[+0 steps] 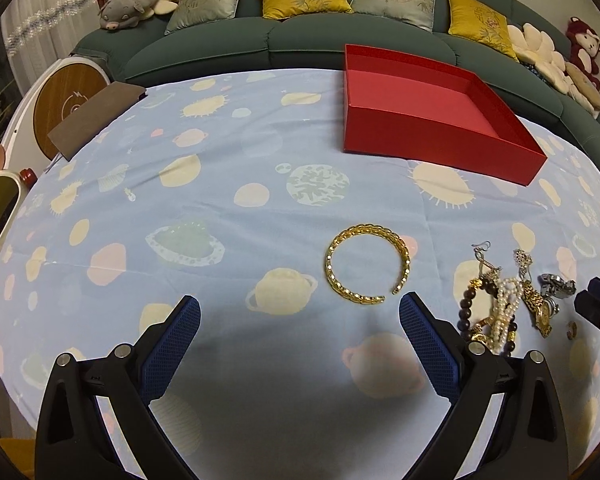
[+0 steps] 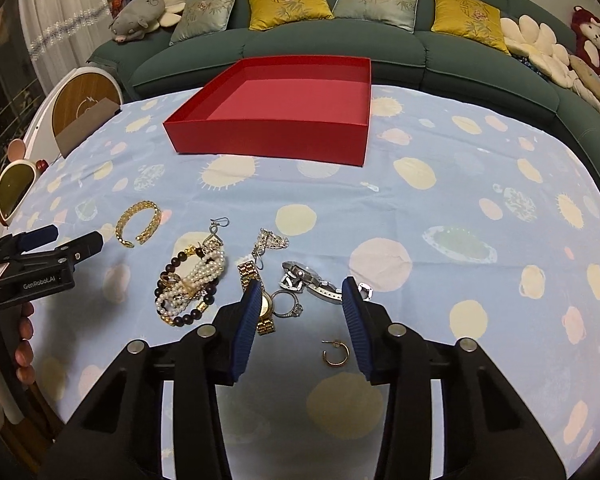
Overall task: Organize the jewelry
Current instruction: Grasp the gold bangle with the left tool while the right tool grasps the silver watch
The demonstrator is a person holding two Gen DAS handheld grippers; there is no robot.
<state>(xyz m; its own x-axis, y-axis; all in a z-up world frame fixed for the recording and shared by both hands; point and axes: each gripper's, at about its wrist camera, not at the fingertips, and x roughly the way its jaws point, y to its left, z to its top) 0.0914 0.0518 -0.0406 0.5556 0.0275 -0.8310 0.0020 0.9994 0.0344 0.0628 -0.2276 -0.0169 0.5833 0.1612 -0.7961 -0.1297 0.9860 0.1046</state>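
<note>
Left gripper: jaws spread wide, empty, over bare cloth near the gold bangle.
Right gripper: jaws apart, gripping nothing, above the ring and watches.
Jewelry pile: between both grippers, well apart from the red box.
Open room: tablecloth right of the pile.
Far edge: sofa.

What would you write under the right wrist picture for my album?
Open right tongs hover over a jewelry pile, with an empty red box waiting behind.
</note>
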